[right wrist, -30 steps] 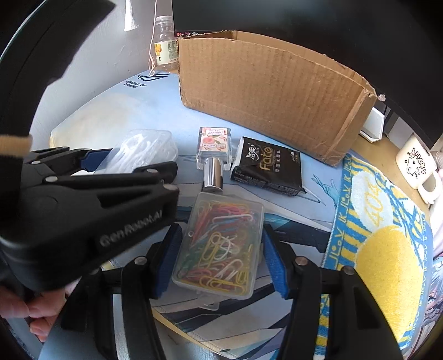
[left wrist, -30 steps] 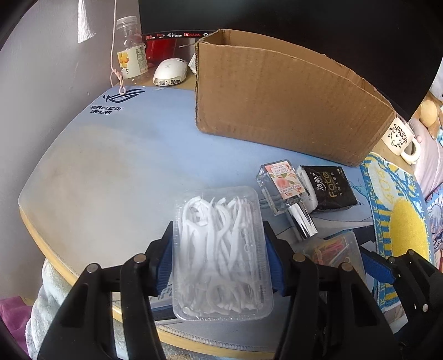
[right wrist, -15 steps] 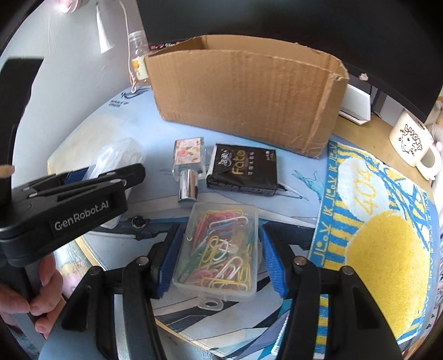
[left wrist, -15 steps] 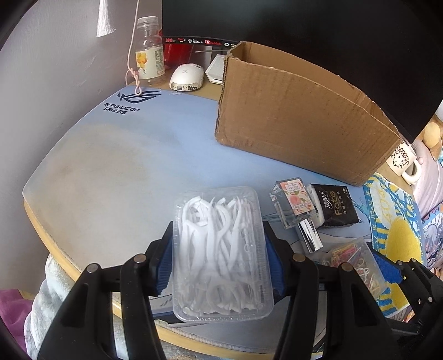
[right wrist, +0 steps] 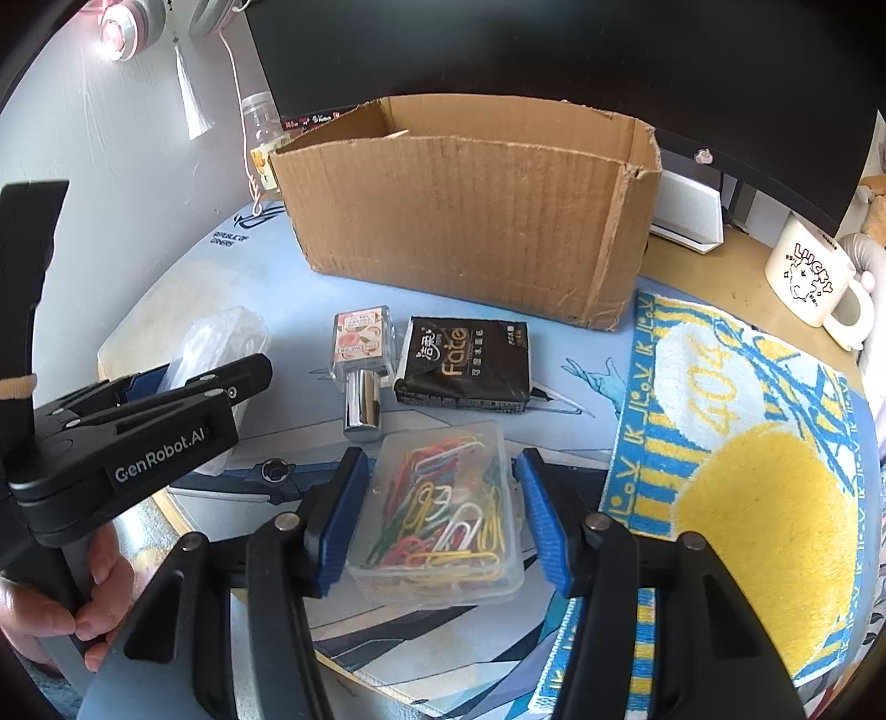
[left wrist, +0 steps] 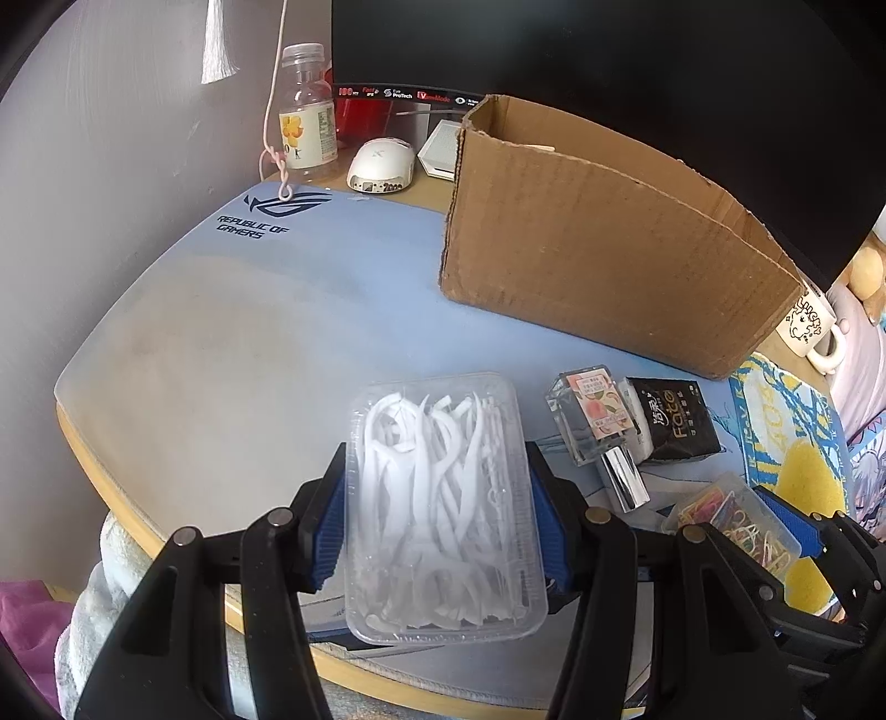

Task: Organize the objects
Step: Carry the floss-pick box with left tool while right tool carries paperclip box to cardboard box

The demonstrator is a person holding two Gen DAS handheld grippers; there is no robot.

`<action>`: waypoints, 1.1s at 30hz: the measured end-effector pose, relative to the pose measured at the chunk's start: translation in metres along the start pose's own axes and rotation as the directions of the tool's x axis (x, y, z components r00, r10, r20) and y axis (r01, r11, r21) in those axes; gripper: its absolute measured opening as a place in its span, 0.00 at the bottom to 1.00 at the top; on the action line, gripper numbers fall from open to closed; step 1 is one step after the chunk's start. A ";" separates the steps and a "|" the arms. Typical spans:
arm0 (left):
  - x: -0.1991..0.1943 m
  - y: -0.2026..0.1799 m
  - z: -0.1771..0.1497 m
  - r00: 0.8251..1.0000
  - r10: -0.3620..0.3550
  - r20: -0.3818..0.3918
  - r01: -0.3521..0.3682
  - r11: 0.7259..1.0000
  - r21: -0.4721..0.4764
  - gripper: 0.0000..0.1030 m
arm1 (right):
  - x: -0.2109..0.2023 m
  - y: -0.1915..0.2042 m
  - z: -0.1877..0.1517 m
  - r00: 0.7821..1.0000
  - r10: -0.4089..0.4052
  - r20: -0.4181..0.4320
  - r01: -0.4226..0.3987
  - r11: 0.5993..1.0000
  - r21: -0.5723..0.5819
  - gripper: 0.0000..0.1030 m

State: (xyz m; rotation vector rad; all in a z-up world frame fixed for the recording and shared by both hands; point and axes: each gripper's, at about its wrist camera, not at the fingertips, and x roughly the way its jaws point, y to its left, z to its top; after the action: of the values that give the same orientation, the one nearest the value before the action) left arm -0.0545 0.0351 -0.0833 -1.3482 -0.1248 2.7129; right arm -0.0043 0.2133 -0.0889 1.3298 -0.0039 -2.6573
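My left gripper (left wrist: 437, 498) is shut on a clear box of white floss picks (left wrist: 443, 509) and holds it above the desk's front edge. My right gripper (right wrist: 440, 487) is shut on a clear box of coloured paper clips (right wrist: 443, 509) and holds it above the mat. An open cardboard box (right wrist: 470, 205) stands at the back; it also shows in the left wrist view (left wrist: 609, 243). A perfume bottle (right wrist: 360, 360) and a black tissue pack (right wrist: 465, 363) lie on the blue mat in front of the cardboard box.
A white mug (right wrist: 814, 277) stands at the right. A yellow and blue towel (right wrist: 747, 443) lies on the right of the mat. A drink bottle (left wrist: 307, 116) and a white mouse (left wrist: 382, 166) sit at the back left, under a dark monitor (left wrist: 554, 50).
Both grippers have risen with their boxes and drawn back from the desk. The cardboard box's open top now shows more in the right wrist view.
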 end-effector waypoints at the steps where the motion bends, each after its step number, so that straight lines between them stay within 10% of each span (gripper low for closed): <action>1: -0.001 0.001 0.000 1.000 0.001 0.002 -0.001 1.000 -0.004 0.54 | 0.000 -0.001 0.000 1.000 0.004 -0.001 -0.004 1.000 0.005 0.57; 33: -0.040 -0.005 0.033 0.990 -0.064 0.123 0.059 0.997 0.046 0.54 | -0.036 -0.029 0.024 0.994 0.039 0.101 -0.055 0.985 0.161 0.57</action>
State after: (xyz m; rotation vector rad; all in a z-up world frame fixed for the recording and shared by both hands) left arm -0.0566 0.0335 -0.0314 -1.1438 -0.1168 2.7309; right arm -0.0067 0.2460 -0.0482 1.2260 -0.2678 -2.7292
